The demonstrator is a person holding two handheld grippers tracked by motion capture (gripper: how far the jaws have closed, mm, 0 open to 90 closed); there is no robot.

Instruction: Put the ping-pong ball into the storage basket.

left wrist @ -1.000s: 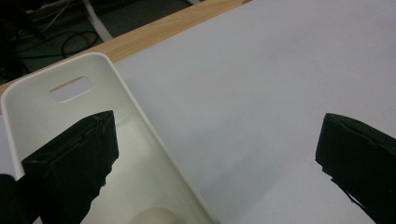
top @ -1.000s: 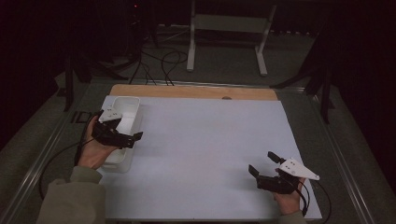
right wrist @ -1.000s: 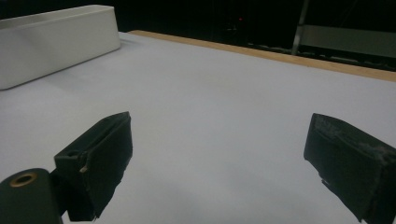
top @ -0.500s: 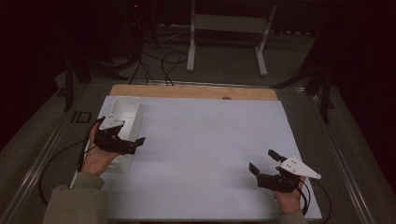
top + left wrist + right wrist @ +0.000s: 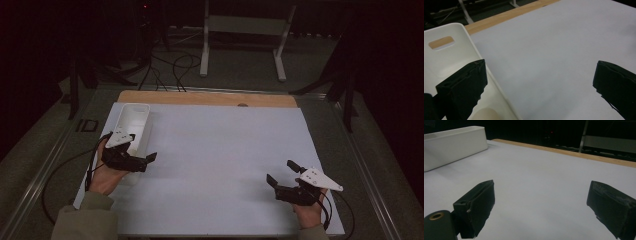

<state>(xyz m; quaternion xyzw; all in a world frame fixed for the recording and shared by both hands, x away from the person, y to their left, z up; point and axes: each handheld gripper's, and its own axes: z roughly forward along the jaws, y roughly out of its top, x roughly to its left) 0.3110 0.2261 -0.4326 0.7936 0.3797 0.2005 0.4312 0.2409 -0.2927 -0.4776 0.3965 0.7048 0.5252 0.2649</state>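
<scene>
At the worktop's (image 5: 215, 165) left edge, the left tool (image 5: 141, 161) hovers open and empty over the white bin (image 5: 134, 125); the right tool (image 5: 283, 177), also open, holds nothing. Apparently no grasp has begun.

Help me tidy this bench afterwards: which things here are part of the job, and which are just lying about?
In use:
- white bin, with a pale object inside
- left gripper, open over the bin's near end
- right gripper, open, holding nothing

Lying about:
- cables on the floor
- metal stand behind the table
</scene>
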